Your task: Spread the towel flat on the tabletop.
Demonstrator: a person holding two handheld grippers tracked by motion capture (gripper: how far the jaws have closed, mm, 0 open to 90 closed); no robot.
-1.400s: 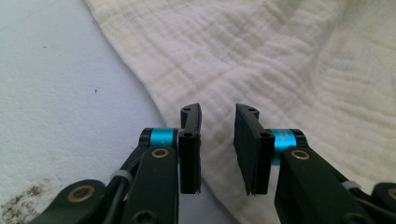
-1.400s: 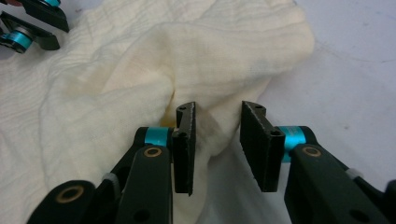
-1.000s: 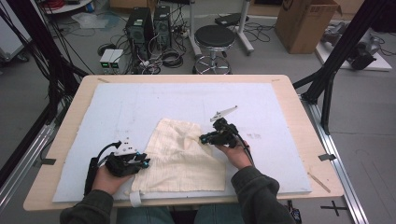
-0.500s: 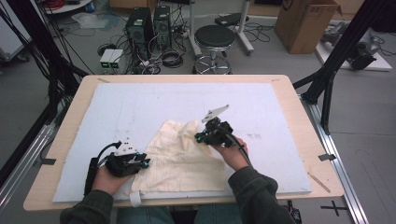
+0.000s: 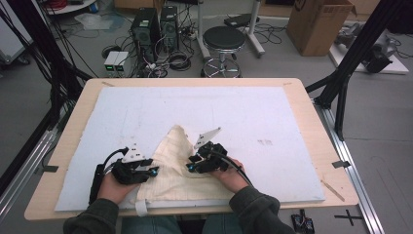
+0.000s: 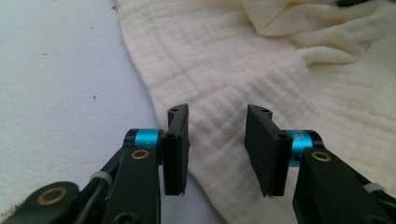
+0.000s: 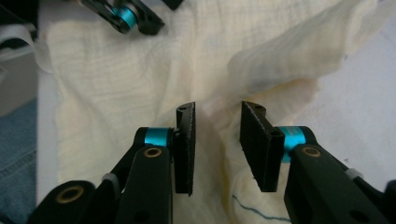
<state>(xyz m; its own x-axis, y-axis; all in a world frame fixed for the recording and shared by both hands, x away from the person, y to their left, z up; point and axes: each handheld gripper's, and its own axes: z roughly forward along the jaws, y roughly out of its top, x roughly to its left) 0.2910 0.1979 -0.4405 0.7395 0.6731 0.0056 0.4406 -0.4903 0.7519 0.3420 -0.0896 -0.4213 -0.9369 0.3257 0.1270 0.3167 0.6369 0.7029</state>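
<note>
Right gripper [image 5: 195,163] moved left and nearer person since a moment ago; cloth [image 5: 180,168] now bunched into peak, its far corner pulled in. Left gripper [image 5: 151,170] stayed at cloth's left edge. Both fingers open, nothing held; cloth lies between each pair. Cloth near front of white surface [image 5: 272,122]. Behind: stool [image 5: 224,39], cardboard box [image 5: 319,24], computers [image 5: 153,22], cables on floor.

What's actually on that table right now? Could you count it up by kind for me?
Cream cloth: 1
White mat under it: 1
Hand-held grippers, left gripper and right gripper, both open: 2
Total: 4
</note>
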